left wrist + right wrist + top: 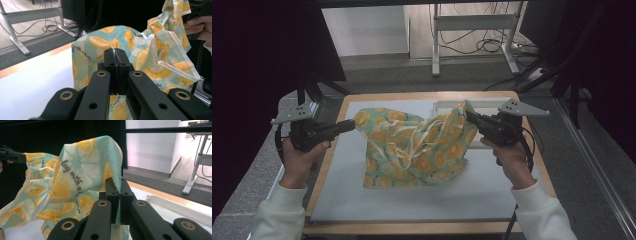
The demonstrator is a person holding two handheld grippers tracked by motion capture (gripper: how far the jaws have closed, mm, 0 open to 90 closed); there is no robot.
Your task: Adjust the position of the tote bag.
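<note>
Seen from above, a person in white sleeves holds a black two-jaw gripper in each hand over a white mat (472, 200) on a wooden table (422, 228). At far left, the left gripper (353, 125) points right, its jaws clamped together on one top corner of a fabric bag (412, 150) printed with orange slices on pale green. The bag hangs between the two tools, its lower edge resting on the mat and its cream straps (422, 137) looping loose in the middle. At right, the right gripper (468, 116) points left, its jaws pinched shut on the bag's other top corner. Just behind that tool lies a white tray (492, 105).

In the left gripper view, cloth is pinched between the closed jaws. The right gripper view shows the same, with fabric draped over its jaws.
</note>
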